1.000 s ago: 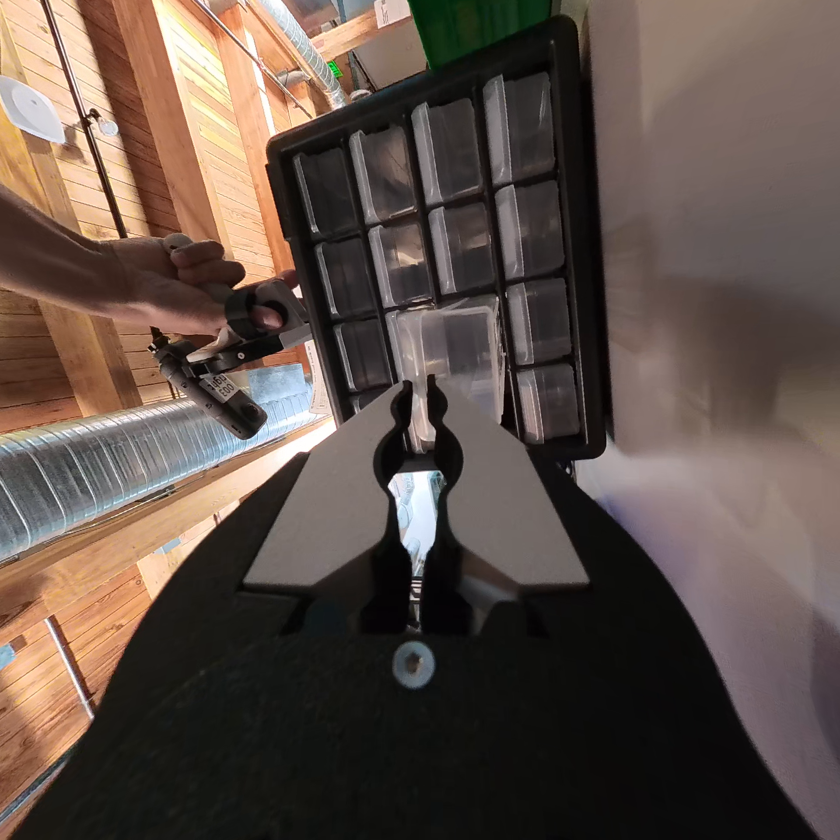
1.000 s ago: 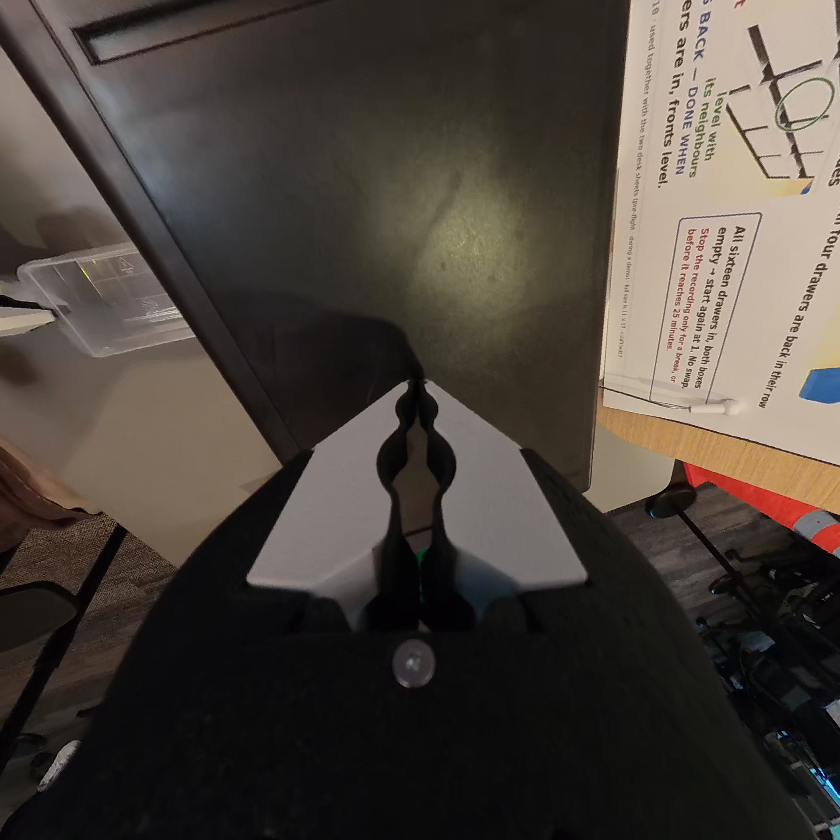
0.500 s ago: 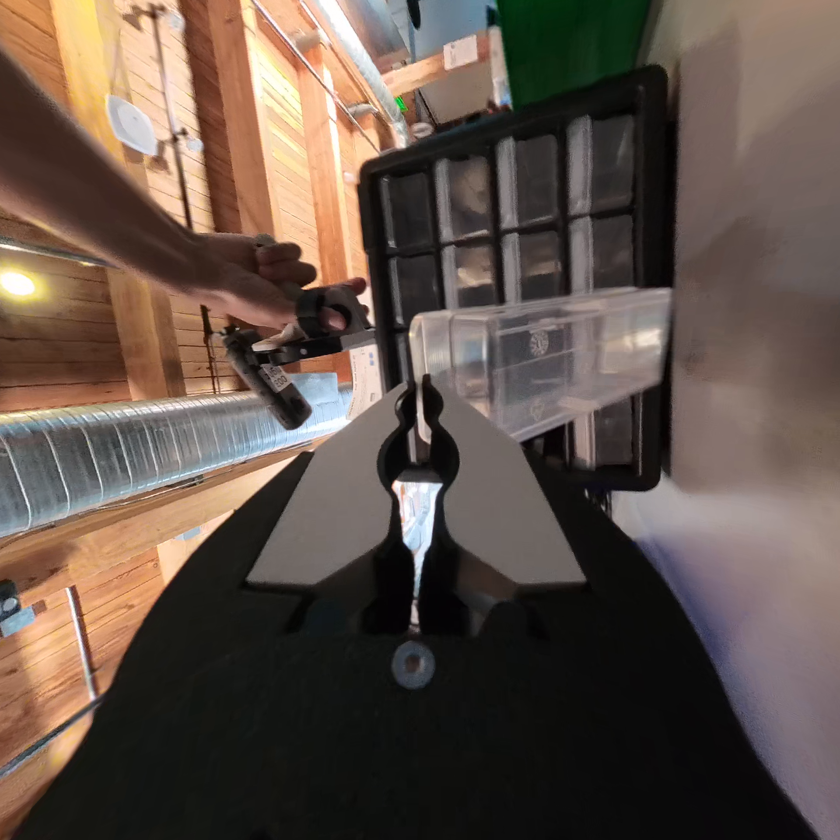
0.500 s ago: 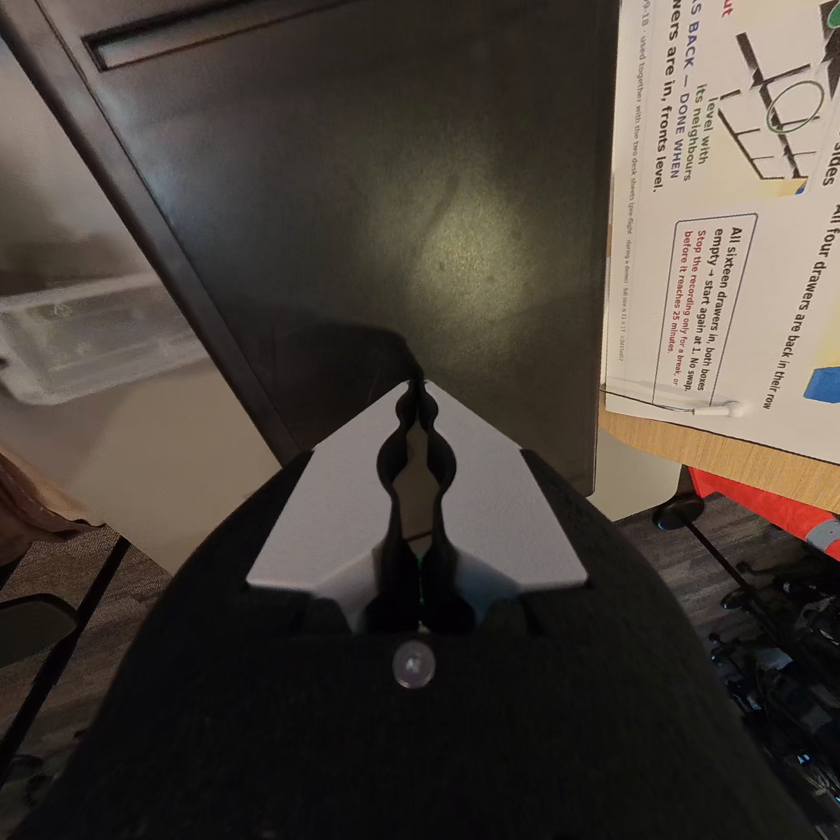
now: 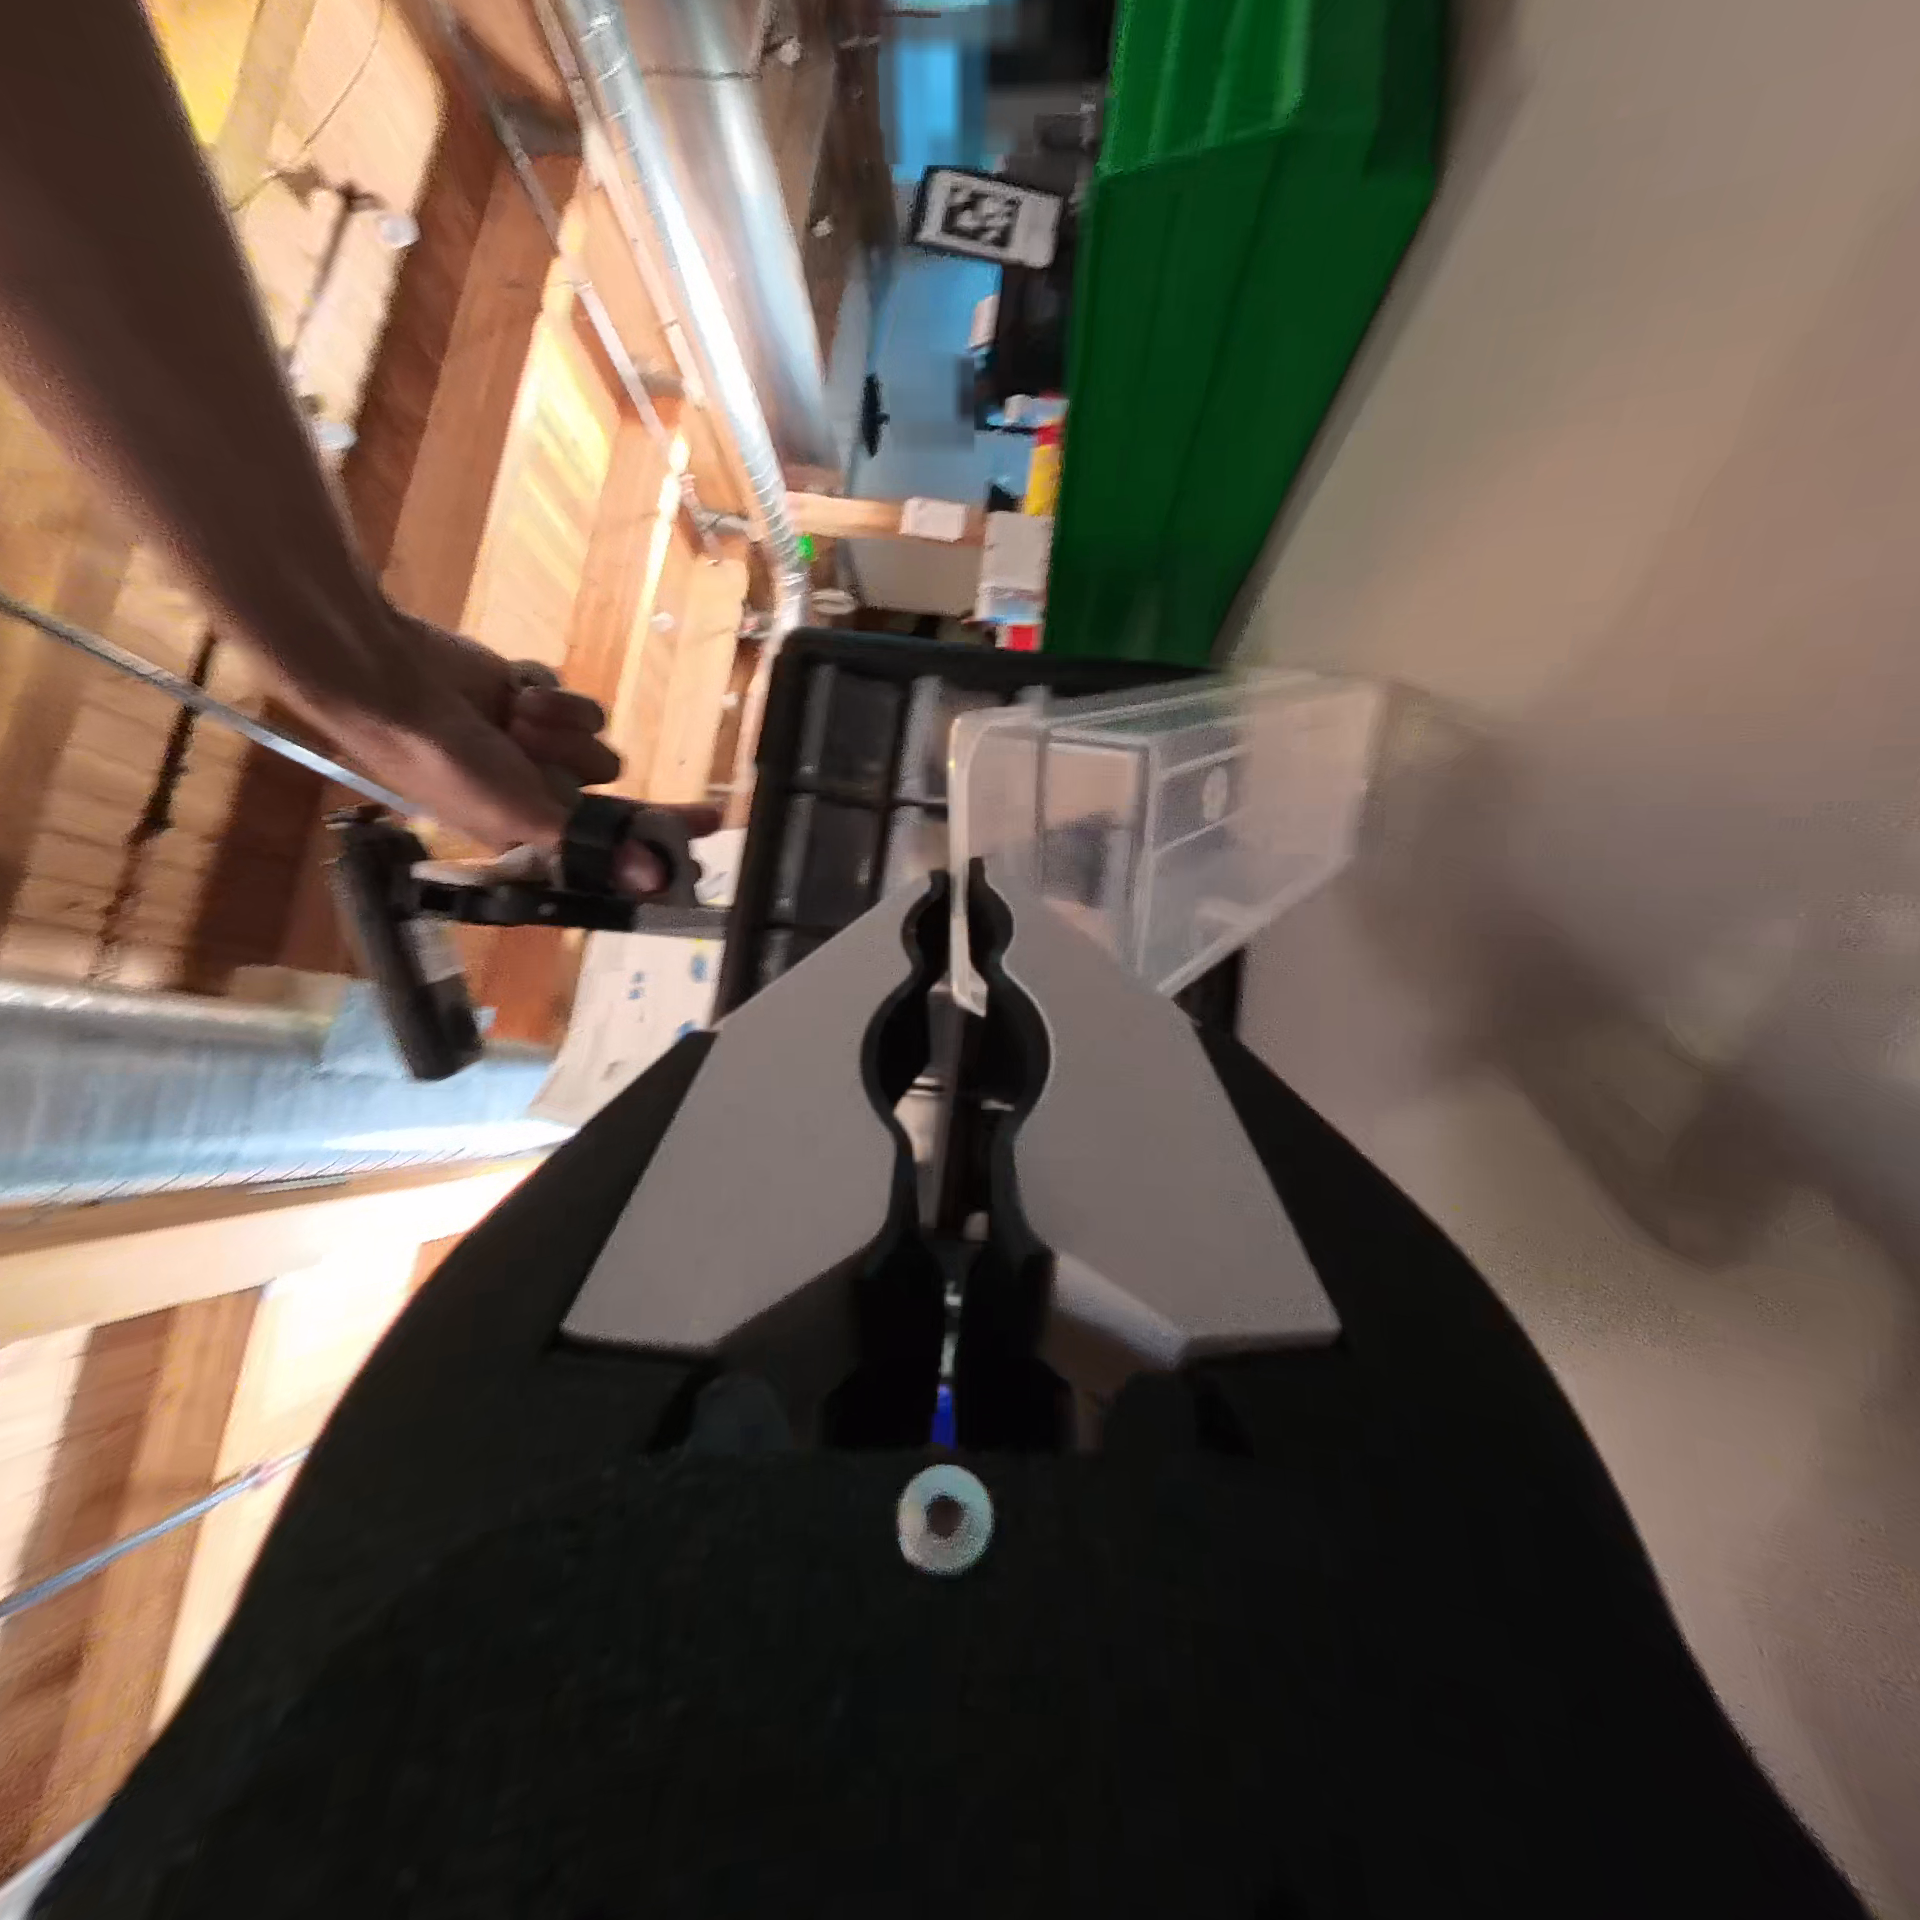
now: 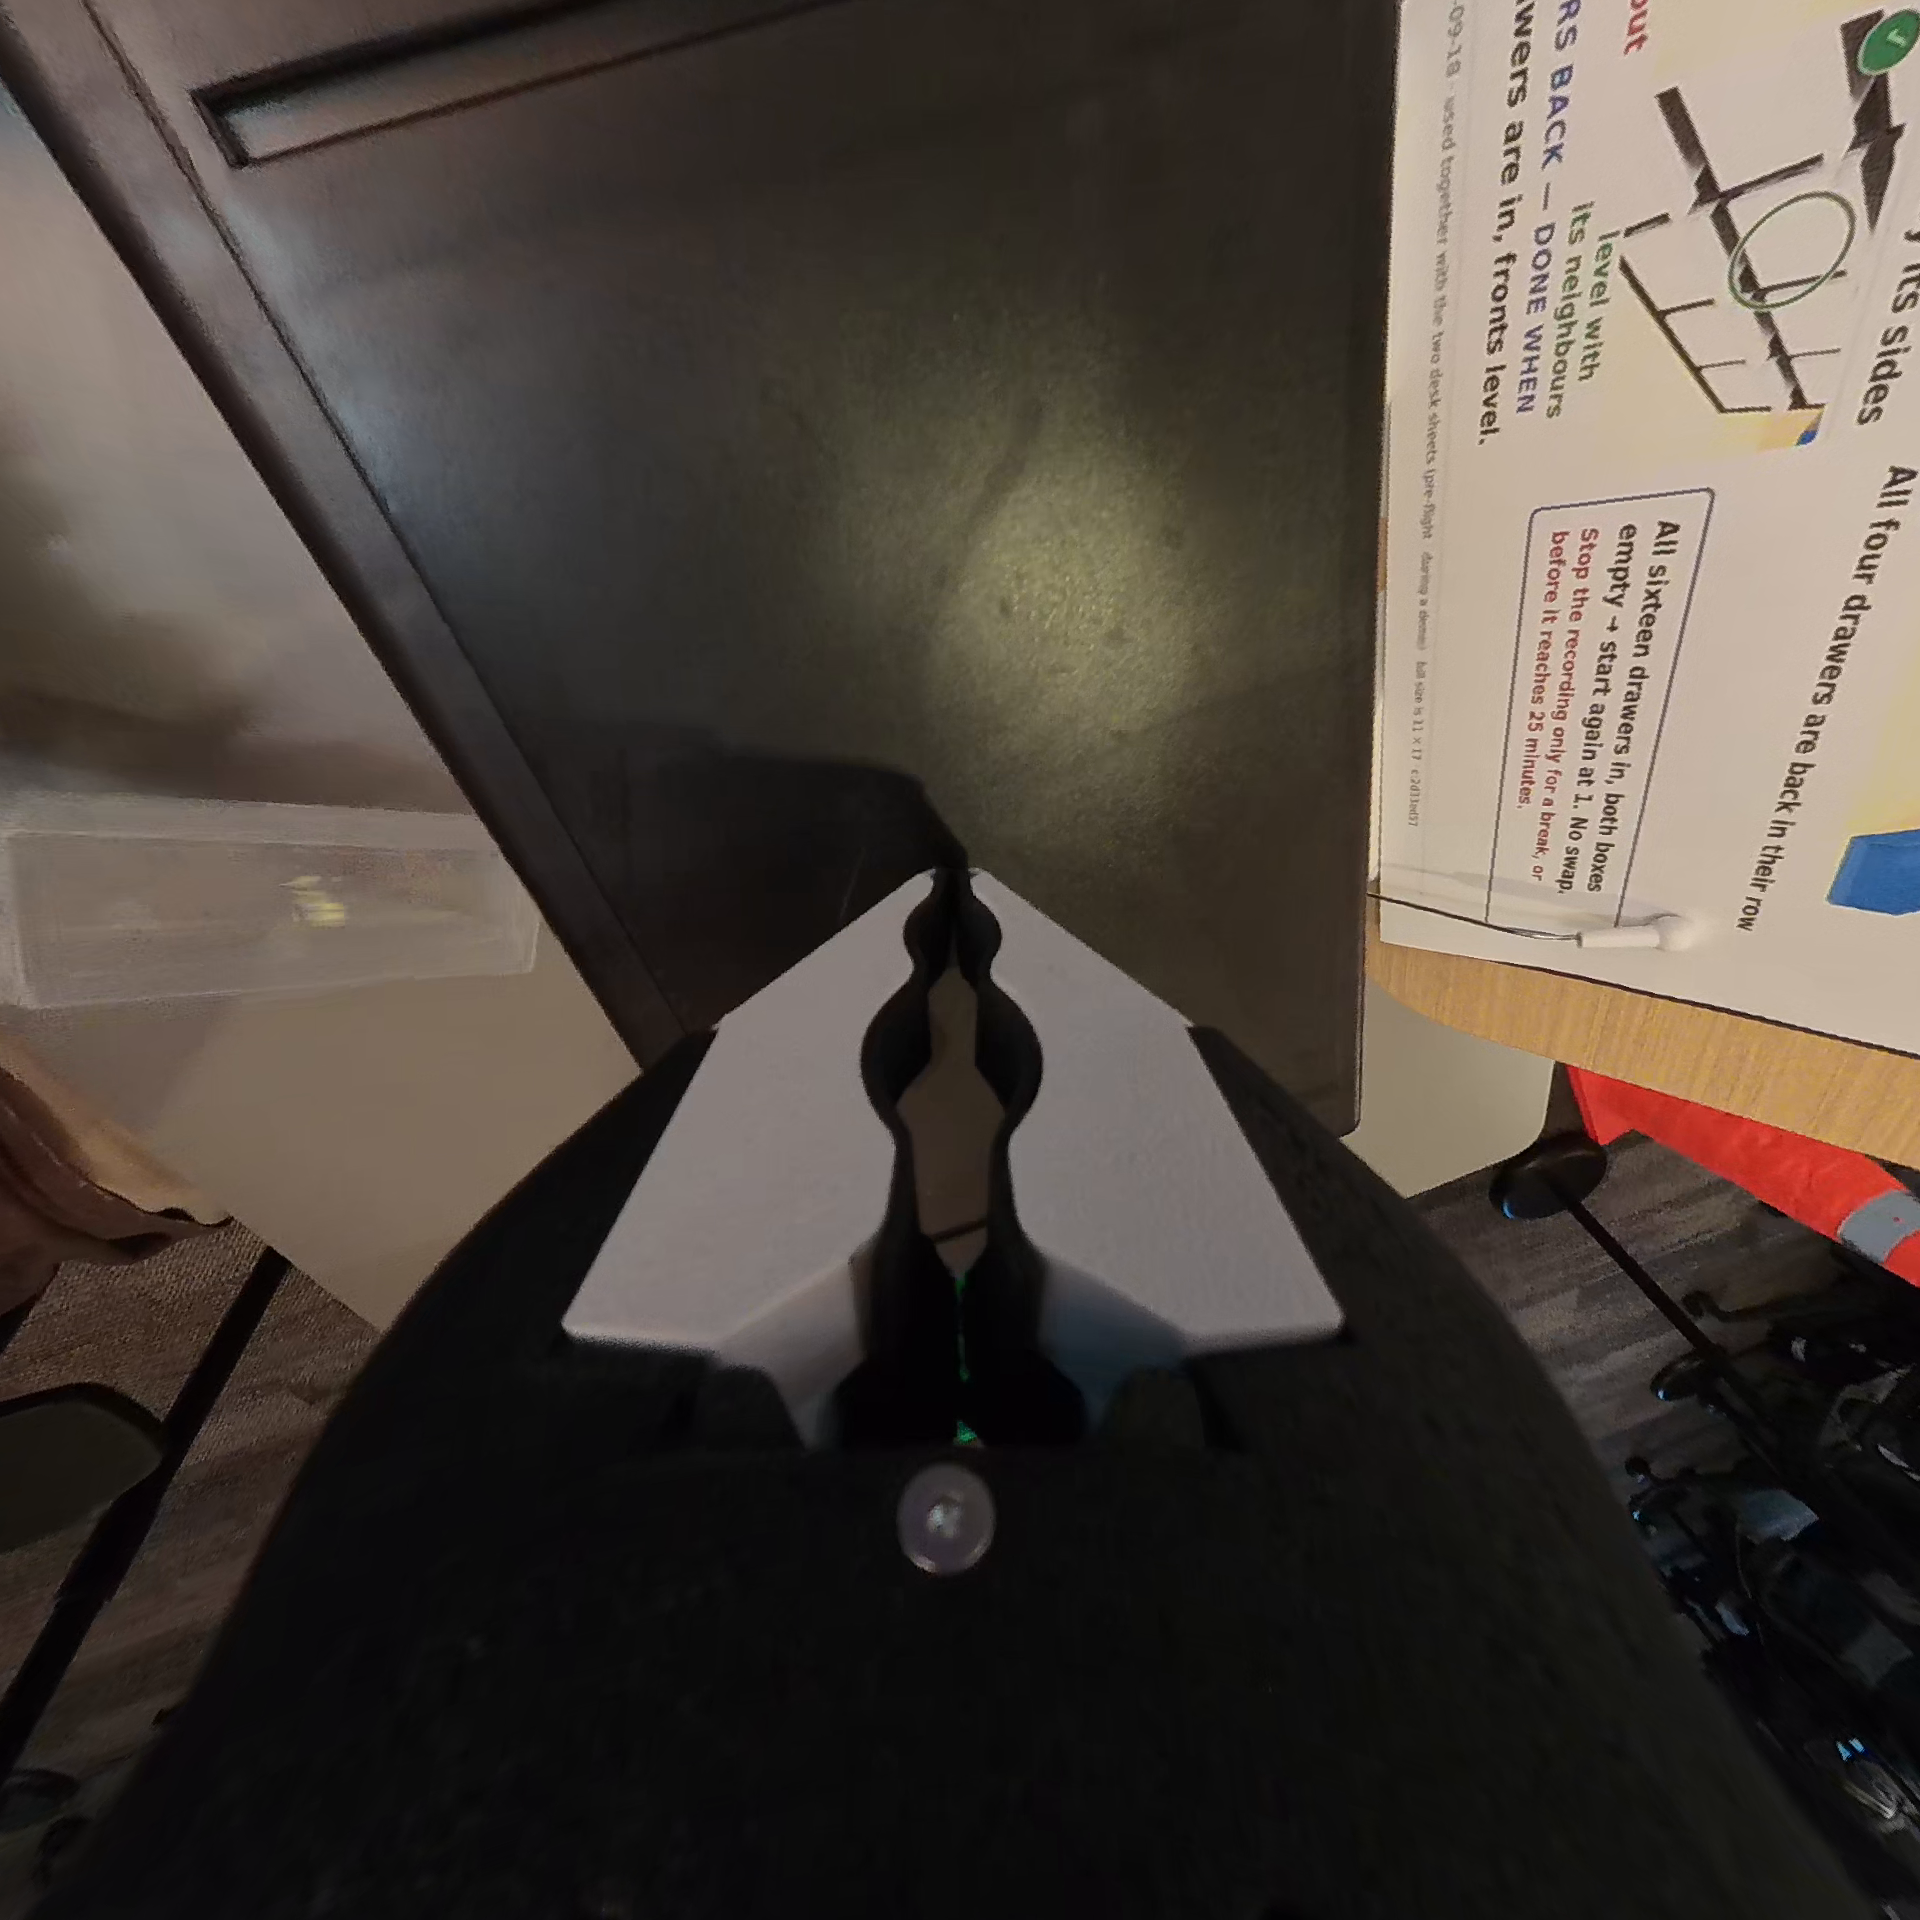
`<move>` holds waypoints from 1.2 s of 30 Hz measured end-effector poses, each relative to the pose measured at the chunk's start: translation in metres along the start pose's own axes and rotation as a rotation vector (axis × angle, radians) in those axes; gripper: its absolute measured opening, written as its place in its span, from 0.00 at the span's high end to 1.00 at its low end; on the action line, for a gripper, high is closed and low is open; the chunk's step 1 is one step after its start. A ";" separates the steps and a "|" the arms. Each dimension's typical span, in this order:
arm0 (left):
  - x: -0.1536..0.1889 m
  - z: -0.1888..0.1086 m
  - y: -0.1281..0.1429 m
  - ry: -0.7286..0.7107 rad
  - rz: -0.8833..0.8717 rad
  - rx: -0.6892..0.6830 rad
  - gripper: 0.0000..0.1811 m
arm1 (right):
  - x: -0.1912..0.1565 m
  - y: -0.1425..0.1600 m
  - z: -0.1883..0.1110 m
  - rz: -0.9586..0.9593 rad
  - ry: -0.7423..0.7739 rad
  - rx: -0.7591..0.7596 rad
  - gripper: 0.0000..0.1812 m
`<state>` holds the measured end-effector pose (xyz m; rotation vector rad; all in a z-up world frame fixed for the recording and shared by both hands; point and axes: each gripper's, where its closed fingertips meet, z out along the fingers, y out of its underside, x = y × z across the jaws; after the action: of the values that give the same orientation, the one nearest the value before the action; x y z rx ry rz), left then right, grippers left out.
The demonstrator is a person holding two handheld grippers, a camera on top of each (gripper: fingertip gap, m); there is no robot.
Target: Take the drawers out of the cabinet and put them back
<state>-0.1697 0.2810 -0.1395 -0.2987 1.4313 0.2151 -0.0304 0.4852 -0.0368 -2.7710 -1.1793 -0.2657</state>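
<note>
My left gripper point(image 5: 958, 883) is shut on the front lip of a clear plastic drawer point(image 5: 1164, 810) and holds it free of the black cabinet point(image 5: 821, 831), whose front shows behind it on the pale table point(image 5: 1558, 935). The drawer also shows blurred at the left of the right wrist view point(image 6: 260, 904). My right gripper point(image 6: 951, 878) is shut and empty, its tips touching or nearly touching the cabinet's black top panel point(image 6: 831, 468). In the left wrist view the right gripper point(image 5: 540, 904) sits in a person's hand point(image 5: 488, 758) at the cabinet's left side.
A printed instruction sheet point(image 6: 1662, 468) lies on a wooden board point(image 6: 1621, 1039) right of the cabinet. A green bin point(image 5: 1226, 343) stands beyond the cabinet. A silver duct point(image 5: 208, 1091) and wooden walls fill the left. Cables and dark gear point(image 6: 1766, 1455) lie on the floor.
The left gripper pulled the clear drawer fully out of the cabinet and swung it away to the right, the view rotating. The right gripper stayed shut against the cabinet top.
</note>
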 end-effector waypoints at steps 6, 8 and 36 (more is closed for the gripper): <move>0.030 -0.004 0.012 0.177 -0.059 -0.004 0.97 | 0.000 0.000 0.000 -0.016 0.033 0.030 1.00; 0.042 -0.005 0.012 0.232 -0.033 -0.019 0.96 | 0.000 0.000 0.000 -0.015 0.041 0.028 1.00; 0.036 -0.112 0.054 0.622 -1.304 -0.657 0.79 | -0.210 0.090 0.042 -0.655 -0.030 0.253 0.61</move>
<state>-0.2878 0.2938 -0.1914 -1.8701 1.4360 -0.5420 -0.1032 0.2831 -0.1244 -2.1094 -1.9434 -0.1149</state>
